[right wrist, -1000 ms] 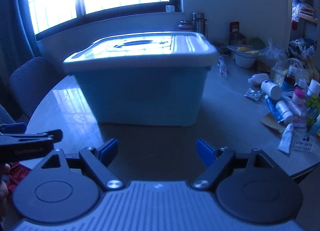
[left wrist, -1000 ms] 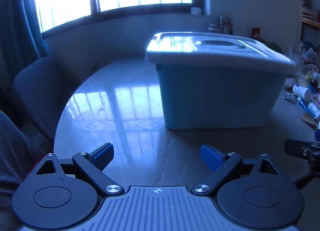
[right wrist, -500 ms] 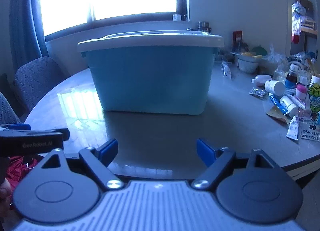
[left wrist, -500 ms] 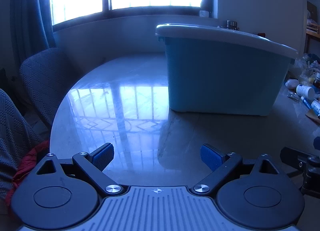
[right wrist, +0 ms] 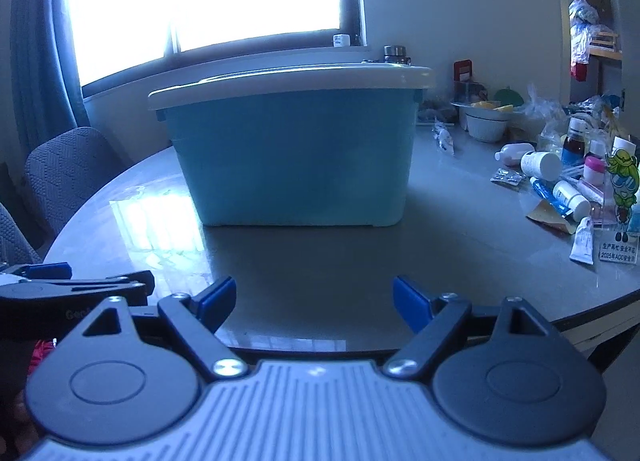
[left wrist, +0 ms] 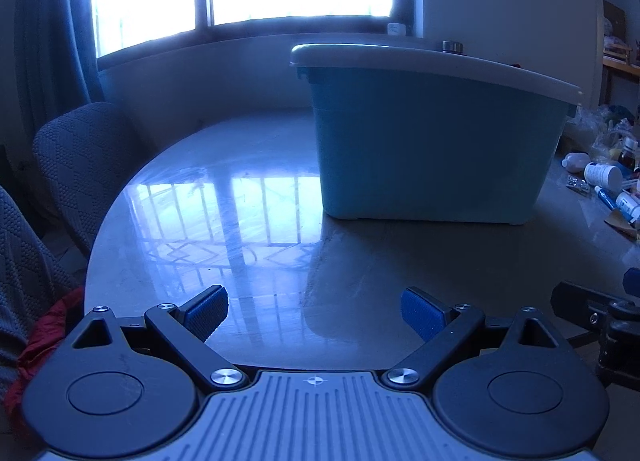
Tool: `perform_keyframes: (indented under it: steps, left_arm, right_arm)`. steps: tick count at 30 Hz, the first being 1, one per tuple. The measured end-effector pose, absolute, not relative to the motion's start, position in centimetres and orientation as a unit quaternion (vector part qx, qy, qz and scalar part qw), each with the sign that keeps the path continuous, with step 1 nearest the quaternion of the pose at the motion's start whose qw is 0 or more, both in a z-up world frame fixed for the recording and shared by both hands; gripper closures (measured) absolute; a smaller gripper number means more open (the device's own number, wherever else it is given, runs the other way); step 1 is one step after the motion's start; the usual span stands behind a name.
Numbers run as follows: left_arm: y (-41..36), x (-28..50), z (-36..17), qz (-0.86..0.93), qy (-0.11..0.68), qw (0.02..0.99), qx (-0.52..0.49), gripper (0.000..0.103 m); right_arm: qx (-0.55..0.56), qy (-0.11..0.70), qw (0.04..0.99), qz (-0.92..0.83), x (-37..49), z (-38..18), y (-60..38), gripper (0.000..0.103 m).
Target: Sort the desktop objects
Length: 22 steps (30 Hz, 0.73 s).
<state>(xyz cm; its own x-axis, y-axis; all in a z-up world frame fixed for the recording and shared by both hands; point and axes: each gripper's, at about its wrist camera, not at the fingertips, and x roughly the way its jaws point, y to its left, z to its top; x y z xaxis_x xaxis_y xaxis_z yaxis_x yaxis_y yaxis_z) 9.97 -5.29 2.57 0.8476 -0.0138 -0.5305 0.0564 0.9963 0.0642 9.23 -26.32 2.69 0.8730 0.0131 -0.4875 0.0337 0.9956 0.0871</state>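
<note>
Both tools down low now: the left gripper [left wrist: 314,315] spread wide and empty, the right gripper [right wrist: 312,303] just the same, nothing between the blue pads. A second ago both cameras looked down onto the white lid [right wrist: 288,81]; now they have dropped to table height and see it almost edge-on, the blue storage bin [right wrist: 296,165] filling the twelve o'clock of the right view. The lid sits closed on the bin, and it did throughout, so my read is a lowering toward the tabletop [right wrist: 320,261], not a grasp.

From the left wrist, the bin [left wrist: 432,157] stands at one o'clock, bare glossy table at eleven, a grey chair [left wrist: 80,165] at nine. Only a sliver of clutter shows at three o'clock.

The right wrist gives the real picture: medicine bottles [right wrist: 540,165], a blister pack [right wrist: 507,177], a tube [right wrist: 582,241] and a cartoon card [right wrist: 620,197] heaped at two to three o'clock, well apart from the bin. Those loose things lie outside it. The left tool's side pokes in at nine o'clock.
</note>
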Motion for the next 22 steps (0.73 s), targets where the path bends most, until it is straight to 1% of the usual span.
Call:
perform_keyframes:
  steps: [12,14,22]
  left_arm:
    - [-6.1,10.2,2.7,-0.032,0.275,0.960,0.046,0.008]
    - [-6.1,10.2,2.6,-0.032,0.276,0.960,0.045,0.008]
    - [-6.3,10.6,2.5,-0.033,0.282,0.958,0.050,0.008]
  right_arm:
    - [0.058,0.255,0.965,-0.016,10.1,2.6,-27.4,0.018]
    - [0.059,0.255,0.965,-0.018,8.4,1.9,-25.6,0.018]
    - [0.060,0.257,0.964,-0.017,8.6,1.7,-25.7,0.017]
